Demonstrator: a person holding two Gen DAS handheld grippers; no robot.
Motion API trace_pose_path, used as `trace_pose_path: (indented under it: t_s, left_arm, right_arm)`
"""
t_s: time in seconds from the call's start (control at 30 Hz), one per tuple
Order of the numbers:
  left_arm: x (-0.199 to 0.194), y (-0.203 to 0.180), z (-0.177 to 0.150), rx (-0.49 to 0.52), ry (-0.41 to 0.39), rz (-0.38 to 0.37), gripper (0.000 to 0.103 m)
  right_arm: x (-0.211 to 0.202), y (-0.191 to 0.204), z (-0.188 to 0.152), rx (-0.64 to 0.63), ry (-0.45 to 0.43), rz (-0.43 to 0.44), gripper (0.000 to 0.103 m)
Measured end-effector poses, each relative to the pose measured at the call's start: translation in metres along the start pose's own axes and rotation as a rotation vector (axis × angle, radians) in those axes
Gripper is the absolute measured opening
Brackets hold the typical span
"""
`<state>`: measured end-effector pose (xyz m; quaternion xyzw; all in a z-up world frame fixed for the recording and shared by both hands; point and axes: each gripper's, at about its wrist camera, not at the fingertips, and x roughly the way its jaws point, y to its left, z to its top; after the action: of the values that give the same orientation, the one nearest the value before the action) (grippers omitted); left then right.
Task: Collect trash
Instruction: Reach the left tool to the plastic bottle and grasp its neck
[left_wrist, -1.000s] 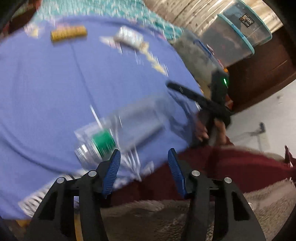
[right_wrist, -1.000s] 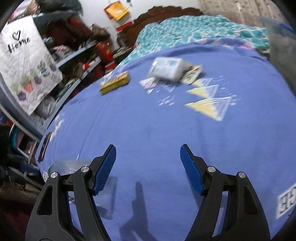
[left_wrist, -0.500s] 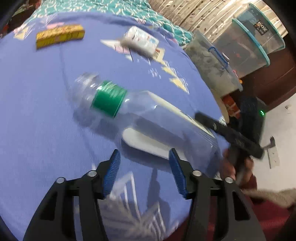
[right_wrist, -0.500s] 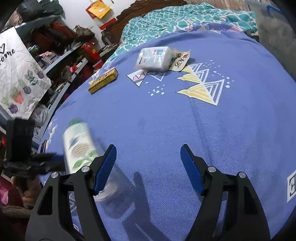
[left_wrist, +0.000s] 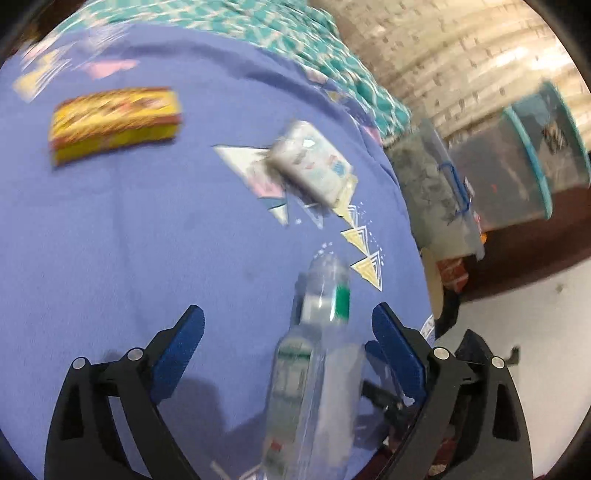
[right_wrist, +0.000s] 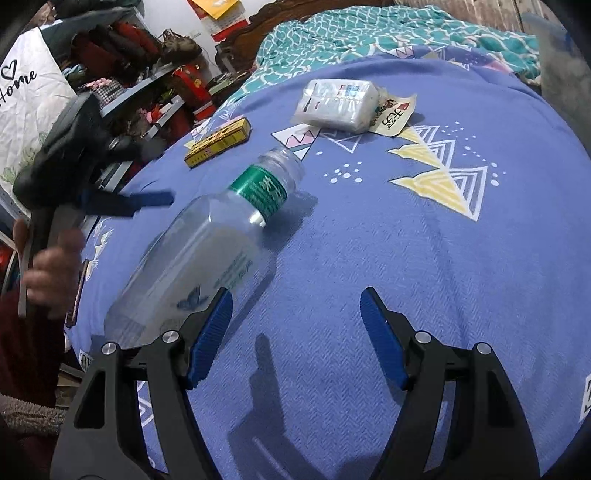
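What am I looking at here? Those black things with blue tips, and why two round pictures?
Each picture comes from a small wide-angle camera mounted on a hand-held grabbing tool; a person holds one in each hand. The black arms with blue pads are the tongs. The left tongs and the right tongs both stand open and hold nothing. In the right camera's view you can also see the person's left hand gripping the other tool. Everything lies on a purple bedspread: a clear plastic bottle with a green label, lying on its side; a yellow box; a white tissue pack; and a torn wrapper beside the pack. The left view is blurred, and the bottle there sits between the open pads.
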<state>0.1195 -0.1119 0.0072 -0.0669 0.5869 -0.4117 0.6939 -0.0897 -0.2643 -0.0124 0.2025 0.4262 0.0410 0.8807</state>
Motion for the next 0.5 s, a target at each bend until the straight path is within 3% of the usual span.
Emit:
trace_pose_path:
  t_s: [0.27, 0.37, 0.4, 0.43, 0.47, 0.5]
  left_arm:
    - [0.078, -0.082, 0.017, 0.317, 0.227, 0.127, 0.093]
    - [0.106, -0.082, 0.015, 0.335, 0.323, 0.190, 0.091]
    - [0.111, -0.077, 0.013, 0.330, 0.342, 0.196, 0.084]
    - [0.116, -0.073, 0.012, 0.329, 0.357, 0.203, 0.071]
    - [0.111, -0.072, 0.011, 0.349, 0.325, 0.193, 0.066]
    - [0.108, -0.068, 0.010, 0.351, 0.322, 0.191, 0.039]
  right_arm:
    - [0.013, 0.005, 0.014, -0.026, 0.002, 0.002, 0.073]
    - [0.010, 0.001, 0.012, -0.037, 0.002, 0.006, 0.073]
    - [0.009, -0.003, 0.012, -0.040, 0.006, 0.002, 0.073]
    - [0.007, -0.005, 0.011, -0.043, 0.007, -0.003, 0.073]
    - [0.005, -0.009, 0.012, -0.045, 0.007, -0.013, 0.073]
    - [0.001, -0.017, 0.015, -0.040, 0.003, -0.036, 0.073]
